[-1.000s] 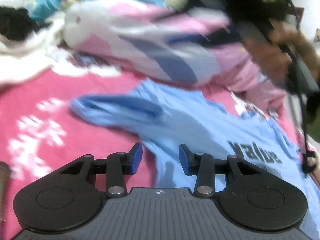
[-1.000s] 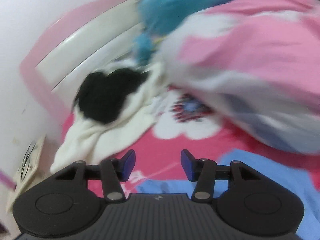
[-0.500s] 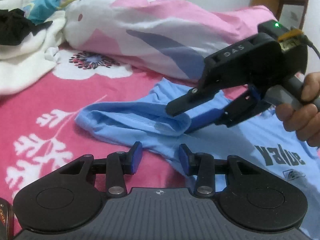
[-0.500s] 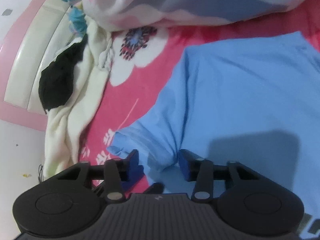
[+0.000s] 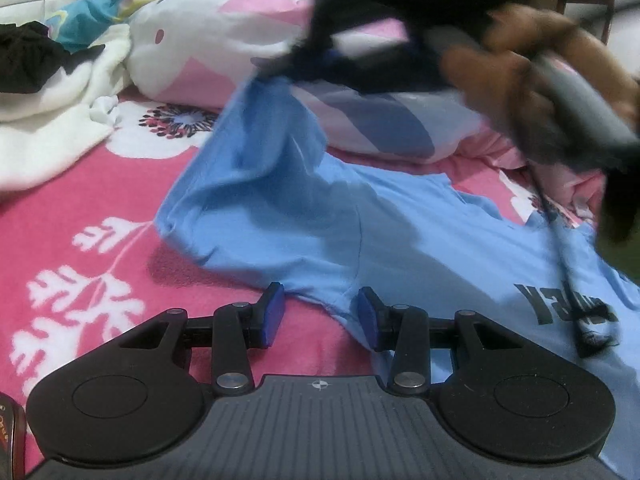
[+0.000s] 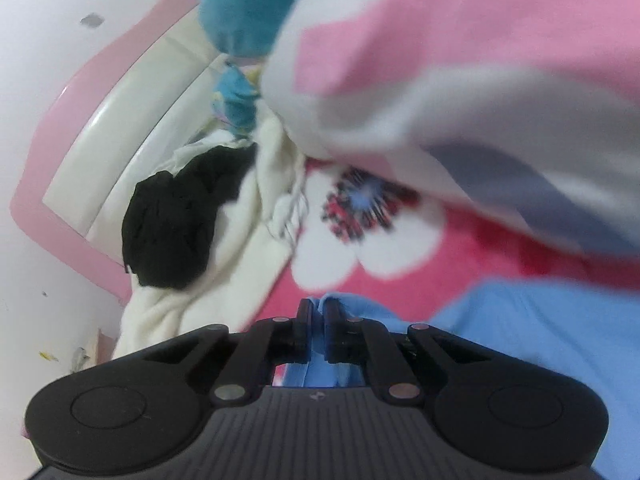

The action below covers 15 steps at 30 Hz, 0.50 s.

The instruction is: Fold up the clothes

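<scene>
A light blue T-shirt (image 5: 320,216) with dark lettering lies on the pink flowered bedspread (image 5: 80,208). Its sleeve is lifted off the bed, pinched in my right gripper (image 5: 280,72), which is blurred and held by a hand (image 5: 500,52). In the right wrist view my right gripper (image 6: 316,312) is shut on a fold of the blue T-shirt (image 6: 540,320). My left gripper (image 5: 318,312) is open low over the bed, its blue pads (image 5: 274,316) on either side of the shirt's near edge below the armpit.
A pink, white and blue pillow (image 5: 280,52) lies behind the shirt. A cream blanket (image 5: 52,120) with a black garment (image 5: 28,60) on it is piled at the back left, near the pink and white headboard (image 6: 100,120). A cable (image 5: 568,280) hangs across the shirt's lettering.
My right gripper has shut on the blue sleeve and lifted it up and back off the bed. My left gripper has stayed open at the shirt's near edge.
</scene>
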Motion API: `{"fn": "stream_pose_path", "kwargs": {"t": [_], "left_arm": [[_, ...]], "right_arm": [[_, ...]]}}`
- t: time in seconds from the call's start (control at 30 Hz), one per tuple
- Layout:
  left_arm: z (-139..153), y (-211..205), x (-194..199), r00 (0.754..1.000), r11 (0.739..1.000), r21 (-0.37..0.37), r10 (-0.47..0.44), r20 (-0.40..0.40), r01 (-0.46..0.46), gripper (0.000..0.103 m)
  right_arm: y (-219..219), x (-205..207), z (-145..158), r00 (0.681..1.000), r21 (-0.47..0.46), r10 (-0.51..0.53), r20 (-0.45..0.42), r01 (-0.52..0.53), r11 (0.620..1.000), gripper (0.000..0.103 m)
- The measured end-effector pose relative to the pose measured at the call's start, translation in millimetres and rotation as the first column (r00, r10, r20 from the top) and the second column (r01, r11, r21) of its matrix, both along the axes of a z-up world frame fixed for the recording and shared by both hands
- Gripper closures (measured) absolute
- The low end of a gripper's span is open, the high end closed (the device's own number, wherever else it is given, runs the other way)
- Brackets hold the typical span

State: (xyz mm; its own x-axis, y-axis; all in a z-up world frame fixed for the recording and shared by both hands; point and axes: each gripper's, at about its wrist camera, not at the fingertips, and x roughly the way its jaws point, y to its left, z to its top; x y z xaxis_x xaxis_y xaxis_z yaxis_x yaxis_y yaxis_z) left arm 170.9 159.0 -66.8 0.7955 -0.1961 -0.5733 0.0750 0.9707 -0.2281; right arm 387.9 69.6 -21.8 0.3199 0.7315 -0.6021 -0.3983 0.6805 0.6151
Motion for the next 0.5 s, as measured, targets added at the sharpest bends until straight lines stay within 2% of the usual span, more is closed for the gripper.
{"fn": "stream_pose_path", "kwargs": {"t": [0.13, 0.27, 0.33, 0.43, 0.5], "left_arm": [[0, 0, 0, 1.000, 1.000, 0.004, 0.001, -0.002, -0.001, 0.063], [-1, -1, 0, 1.000, 1.000, 0.011, 0.000, -0.002, 0.000, 0.063], [-1, -2, 0, 1.000, 1.000, 0.014, 0.000, -0.002, 0.000, 0.063], [-2, -1, 0, 1.000, 1.000, 0.010, 0.000, -0.002, 0.000, 0.063], [-2, 0, 0, 1.000, 1.000, 0.005, 0.000, -0.002, 0.000, 0.063]], "right_arm": [[32, 23, -13, 0.999, -0.066, 0.029, 0.039, -0.026, 0.997, 0.098], [57, 39, -43, 0.997, -0.123, 0.066, 0.042, -0.060, 0.991, 0.097], [58, 42, -50, 0.997, -0.102, 0.061, 0.046, -0.056, 0.993, 0.095], [55, 46, -55, 0.998, -0.048, 0.042, 0.048, -0.040, 0.998, 0.085], [53, 49, -59, 0.998, -0.011, 0.030, 0.048, -0.030, 0.999, 0.068]]}}
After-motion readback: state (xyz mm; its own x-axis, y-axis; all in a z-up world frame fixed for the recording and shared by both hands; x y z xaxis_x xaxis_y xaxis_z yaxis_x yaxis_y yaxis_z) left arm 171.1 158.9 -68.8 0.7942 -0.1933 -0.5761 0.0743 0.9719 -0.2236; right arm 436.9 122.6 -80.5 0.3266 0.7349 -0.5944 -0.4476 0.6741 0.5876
